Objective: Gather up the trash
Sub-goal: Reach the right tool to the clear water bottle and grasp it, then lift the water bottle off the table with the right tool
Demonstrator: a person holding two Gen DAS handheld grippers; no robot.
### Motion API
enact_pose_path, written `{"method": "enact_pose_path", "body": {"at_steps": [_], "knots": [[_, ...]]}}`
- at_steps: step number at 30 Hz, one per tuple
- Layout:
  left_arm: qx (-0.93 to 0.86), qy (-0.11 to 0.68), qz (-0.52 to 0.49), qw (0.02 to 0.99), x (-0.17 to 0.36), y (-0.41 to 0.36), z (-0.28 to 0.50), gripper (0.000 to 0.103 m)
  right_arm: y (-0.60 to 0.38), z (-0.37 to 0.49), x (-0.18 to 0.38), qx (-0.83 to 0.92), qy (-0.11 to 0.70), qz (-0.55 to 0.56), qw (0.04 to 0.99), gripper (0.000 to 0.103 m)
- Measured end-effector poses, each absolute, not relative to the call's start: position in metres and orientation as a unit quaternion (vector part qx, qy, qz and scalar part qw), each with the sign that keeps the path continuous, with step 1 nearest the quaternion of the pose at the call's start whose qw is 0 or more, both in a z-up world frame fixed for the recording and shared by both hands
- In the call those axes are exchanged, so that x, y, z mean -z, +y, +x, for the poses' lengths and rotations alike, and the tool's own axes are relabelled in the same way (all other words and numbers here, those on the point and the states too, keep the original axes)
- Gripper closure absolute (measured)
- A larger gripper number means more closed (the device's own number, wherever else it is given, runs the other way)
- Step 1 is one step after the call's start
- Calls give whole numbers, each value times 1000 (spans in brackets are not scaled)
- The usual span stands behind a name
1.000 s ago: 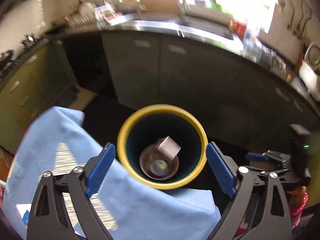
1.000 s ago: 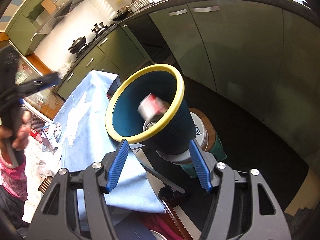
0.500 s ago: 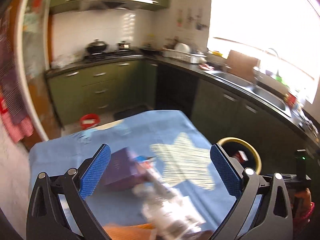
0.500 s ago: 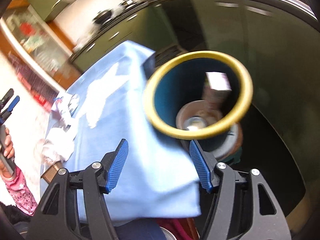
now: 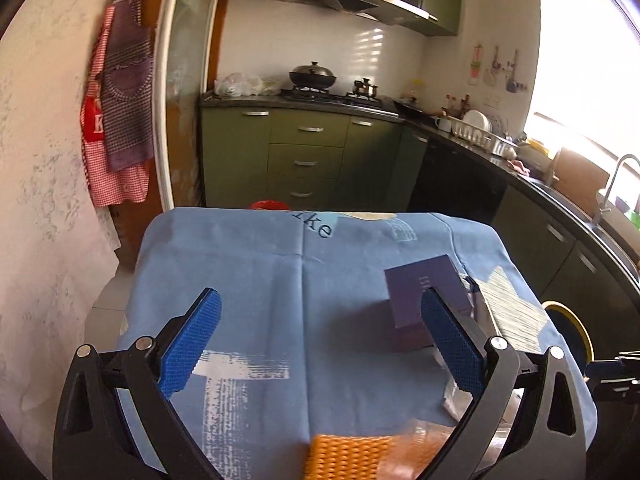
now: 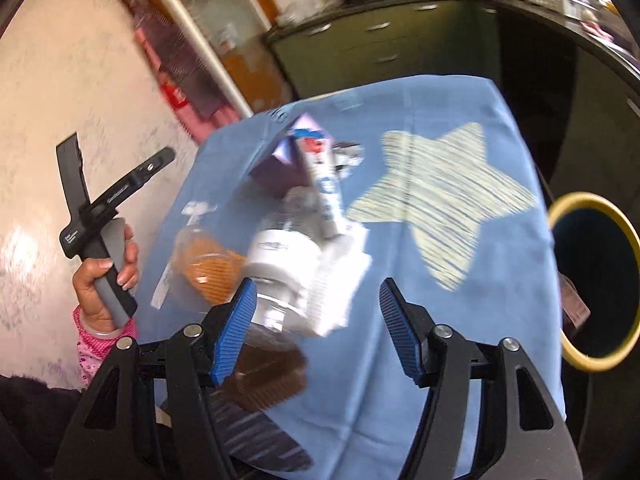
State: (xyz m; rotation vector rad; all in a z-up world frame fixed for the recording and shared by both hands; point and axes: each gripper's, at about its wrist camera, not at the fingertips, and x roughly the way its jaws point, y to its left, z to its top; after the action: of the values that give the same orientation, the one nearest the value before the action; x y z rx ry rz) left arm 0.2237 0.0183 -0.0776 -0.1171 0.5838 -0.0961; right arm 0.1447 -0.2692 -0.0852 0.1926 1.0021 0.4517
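Observation:
A pile of trash lies on the blue tablecloth (image 5: pixel 280 280): a purple box (image 5: pixel 424 300), an orange mesh-wrapped packet (image 5: pixel 348 456), a white bottle (image 6: pixel 280 264), a white tube (image 6: pixel 324 184) and crumpled white paper (image 6: pixel 340 284). The yellow-rimmed bin (image 6: pixel 592 284) stands off the table's right edge, also visible in the left wrist view (image 5: pixel 570 328). My left gripper (image 5: pixel 320 344) is open and empty above the cloth, left of the purple box. My right gripper (image 6: pixel 316 328) is open and empty just in front of the white bottle and paper.
Green kitchen cabinets (image 5: pixel 304 156) and a dark counter with a stove and dish rack run behind and to the right of the table. Aprons (image 5: pixel 120 112) hang on the wall at left. A brown ridged item (image 6: pixel 268 380) lies under the right gripper's left finger.
Both grippers have swung away from the bin toward the table. The left one now faces the cloth and purple box; the right one now faces the trash pile, with the bin at its far right.

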Motion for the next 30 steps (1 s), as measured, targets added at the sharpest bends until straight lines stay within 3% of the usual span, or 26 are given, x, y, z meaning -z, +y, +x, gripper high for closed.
{"method": "enact_pose_path", "body": {"at_steps": [14,30], "knots": [[53,292,-71,952,82,24,211,5,-181,212,122,-186,663,-17,725,42],[57,300,-100,947,84,23,207,5,-144,244,168,-160,707,-43,687,38]]}}
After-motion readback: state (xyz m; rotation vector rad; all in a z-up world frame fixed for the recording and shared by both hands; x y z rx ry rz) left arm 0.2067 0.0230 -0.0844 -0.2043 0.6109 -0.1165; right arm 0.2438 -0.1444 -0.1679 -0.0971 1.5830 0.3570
